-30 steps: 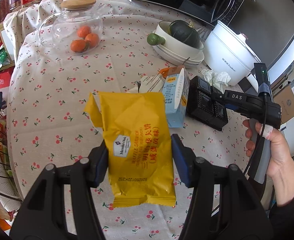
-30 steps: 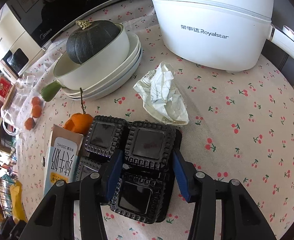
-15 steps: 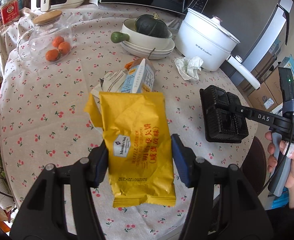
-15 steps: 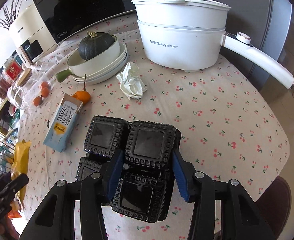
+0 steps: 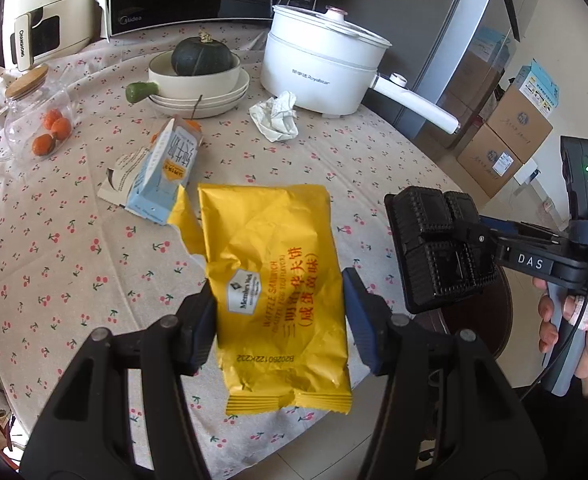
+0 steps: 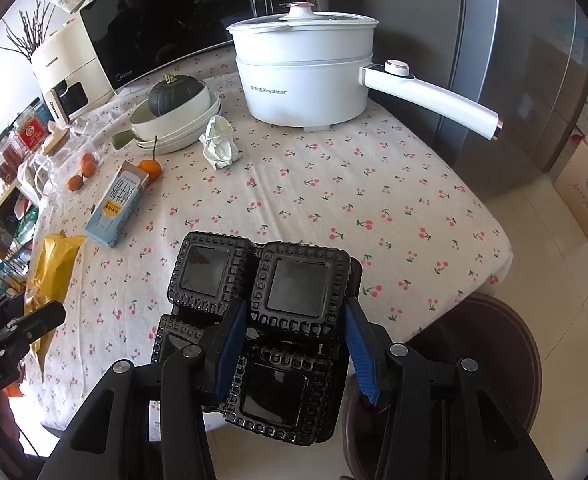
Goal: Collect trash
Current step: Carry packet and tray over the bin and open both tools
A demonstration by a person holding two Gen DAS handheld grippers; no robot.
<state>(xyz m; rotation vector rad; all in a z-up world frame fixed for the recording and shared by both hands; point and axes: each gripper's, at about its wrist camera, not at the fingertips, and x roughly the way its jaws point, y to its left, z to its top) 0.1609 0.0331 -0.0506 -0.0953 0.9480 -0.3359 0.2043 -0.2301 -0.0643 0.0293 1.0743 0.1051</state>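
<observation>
Both my wrist views are bright with daylight and mostly sharp. I see soft shadows under the white pot (image 6: 302,76) and the crumpled tissue (image 5: 275,116), falling toward the near edge of the table (image 6: 374,200). The microwave door (image 6: 153,28) and the black plastic tray (image 6: 261,308) carry glare. Fisheye bending curves the table's edges, and the corners go black.
</observation>
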